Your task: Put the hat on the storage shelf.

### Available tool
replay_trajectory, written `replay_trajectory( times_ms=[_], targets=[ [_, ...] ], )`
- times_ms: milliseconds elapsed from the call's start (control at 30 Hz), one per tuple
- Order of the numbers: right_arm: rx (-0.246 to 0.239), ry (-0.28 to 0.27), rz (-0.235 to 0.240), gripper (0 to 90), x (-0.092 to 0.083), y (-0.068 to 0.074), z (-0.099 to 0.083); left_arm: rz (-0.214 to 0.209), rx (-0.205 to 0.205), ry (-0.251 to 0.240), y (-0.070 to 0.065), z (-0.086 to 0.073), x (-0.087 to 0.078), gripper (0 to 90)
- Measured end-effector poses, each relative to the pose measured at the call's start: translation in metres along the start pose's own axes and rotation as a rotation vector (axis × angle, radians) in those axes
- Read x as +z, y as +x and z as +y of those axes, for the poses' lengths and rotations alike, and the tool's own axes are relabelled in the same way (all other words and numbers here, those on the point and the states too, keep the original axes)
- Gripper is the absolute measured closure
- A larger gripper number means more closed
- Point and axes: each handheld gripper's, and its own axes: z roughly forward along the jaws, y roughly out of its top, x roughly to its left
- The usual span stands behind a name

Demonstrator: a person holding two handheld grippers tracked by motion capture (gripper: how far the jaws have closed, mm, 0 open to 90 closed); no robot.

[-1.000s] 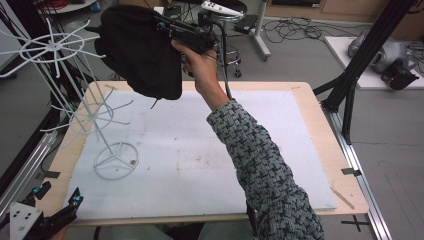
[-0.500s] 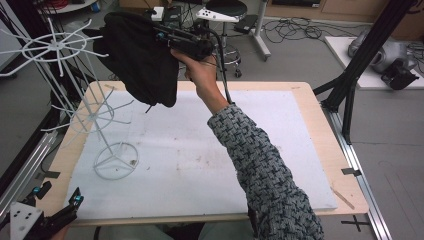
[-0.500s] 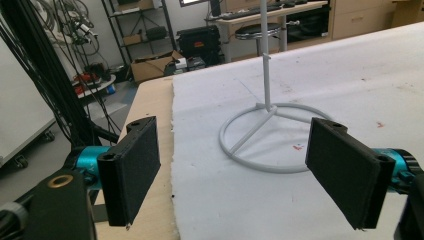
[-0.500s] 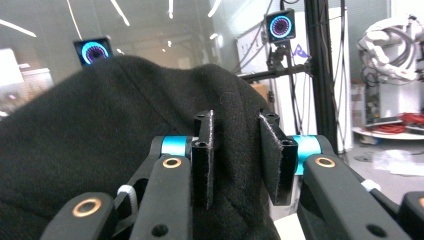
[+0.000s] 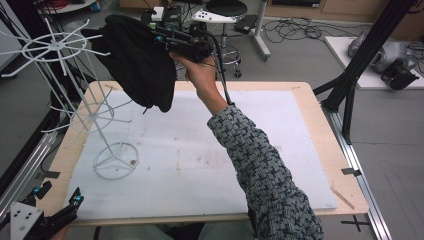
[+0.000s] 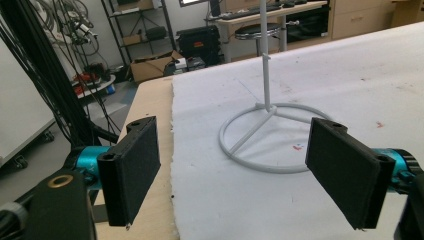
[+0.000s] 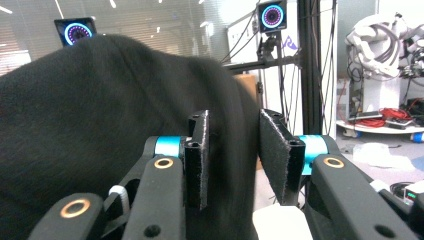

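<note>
One gripper, the right gripper (image 5: 161, 41), pinches the black cloth (image 5: 137, 62) beside the white rack (image 5: 75, 95)'s upper spokes. The left gripper (image 6: 235, 165) gapes empty, far lower

The left of the white mat (image 5: 210, 155) was blocked by the white wire rack (image 5: 87, 107); beside its top, passage was obstructed by the hanging black cloth (image 5: 142, 62).

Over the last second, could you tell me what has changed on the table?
The right tool has carried the black cloth slightly left, toward the white rack, still clamped on it and held above the table. The rack and the left tool, open at the near left corner, stayed put.
</note>
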Motion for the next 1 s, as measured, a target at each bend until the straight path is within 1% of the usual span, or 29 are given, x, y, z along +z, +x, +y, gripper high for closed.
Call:
replay_trajectory(
  times_ms=[33,67,167,200,267,367,500,533,567,633,800,933,1000],
  targets=[
    [0.002,-0.006,-0.001,65.0,-0.001,0.0,0.001,0.001,0.001,0.0,0.0,0.0,0.0,21.7],
    [-0.007,-0.011,-0.006,63.9,-0.001,0.001,0.001,0.0,0.001,0.0,0.0,0.0,0.0,21.7],
    [-0.019,-0.005,-0.008,63.2,-0.002,0.002,0.002,-0.002,0.003,-0.003,-0.001,0.0,0.001,21.7],
    [-0.019,-0.004,-0.011,62.8,-0.003,0.002,0.002,-0.002,0.01,0.0,-0.001,0.001,0.001,21.7],
    [-0.017,-0.007,-0.013,62.2,-0.004,0.002,0.003,-0.004,0.01,-0.001,-0.002,0.001,0.001,21.7],
    [-0.027,-0.006,-0.032,60.8,-0.006,0.003,0.004,-0.004,0.01,-0.004,-0.002,0.001,0.002,21.7],
    [-0.031,-0.001,-0.048,57.0,-0.011,0.002,0.005,-0.009,0.012,-0.007,-0.003,0.002,0.006,21.7],
    [-0.034,0.001,-0.061,55.3,-0.013,0.002,0.006,-0.011,0.012,-0.008,-0.003,0.002,0.007,21.7],
    [-0.036,0.001,-0.064,54.1,-0.014,0.002,0.006,-0.014,0.013,-0.008,-0.003,0.002,0.008,21.7],
    [-0.027,0.002,-0.07,50.6,-0.017,0.0,0.007,-0.02,0.015,-0.008,-0.004,0.003,0.012,21.7],
    [-0.034,0.001,-0.112,49.0,-0.032,-0.003,0.01,-0.039,0.018,-0.01,-0.007,0.005,0.019,21.7],
    [-0.033,-0.011,-0.155,46.3,-0.049,-0.007,0.009,-0.054,0.017,-0.013,-0.01,0.007,0.027,21.7],
    [-0.031,-0.021,-0.181,45.0,-0.061,-0.01,0.008,-0.063,0.02,-0.012,-0.012,0.008,0.031,21.7]
  ],
)
